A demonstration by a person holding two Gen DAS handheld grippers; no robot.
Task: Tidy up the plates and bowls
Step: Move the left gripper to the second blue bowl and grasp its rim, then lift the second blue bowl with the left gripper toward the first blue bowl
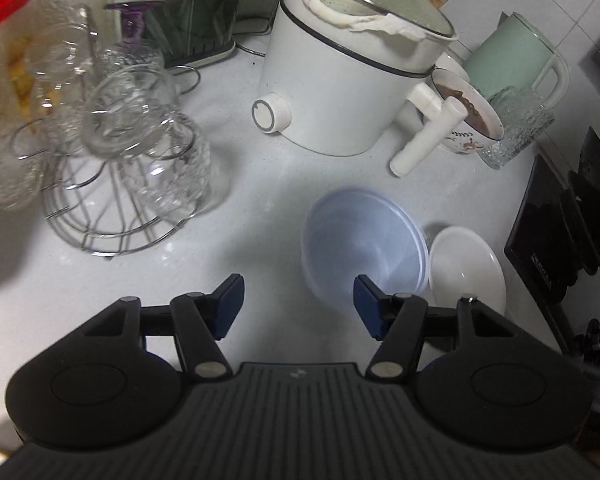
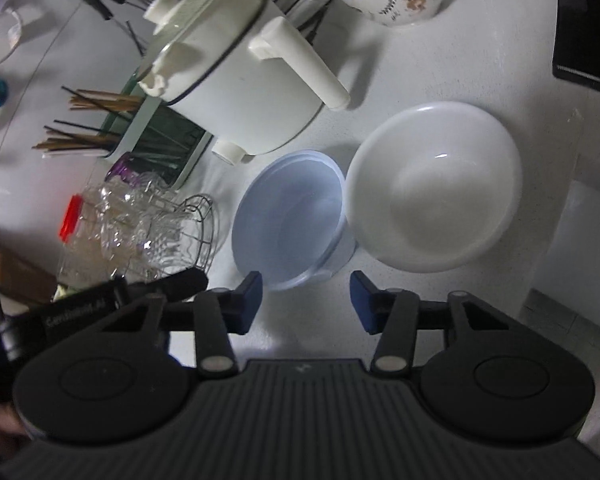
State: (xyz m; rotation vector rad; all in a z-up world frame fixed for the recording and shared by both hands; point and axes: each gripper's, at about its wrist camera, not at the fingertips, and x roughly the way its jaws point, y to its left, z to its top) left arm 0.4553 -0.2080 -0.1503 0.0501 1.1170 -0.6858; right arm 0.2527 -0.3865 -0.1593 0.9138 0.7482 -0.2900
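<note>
Pale blue, seemingly stacked bowls (image 2: pixel 288 216) beside glossy white bowl (image 2: pixel 432 188); both grippers parted, empty.

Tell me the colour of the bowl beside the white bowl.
Pale translucent blue bowl, clearest in the right wrist view.

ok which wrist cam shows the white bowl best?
Right wrist view: the white bowl is shown whole, rim and inside clear, beside the pale blue bowls. In the left wrist view it sits near the frame's edge, partly hidden by the left gripper.
</note>
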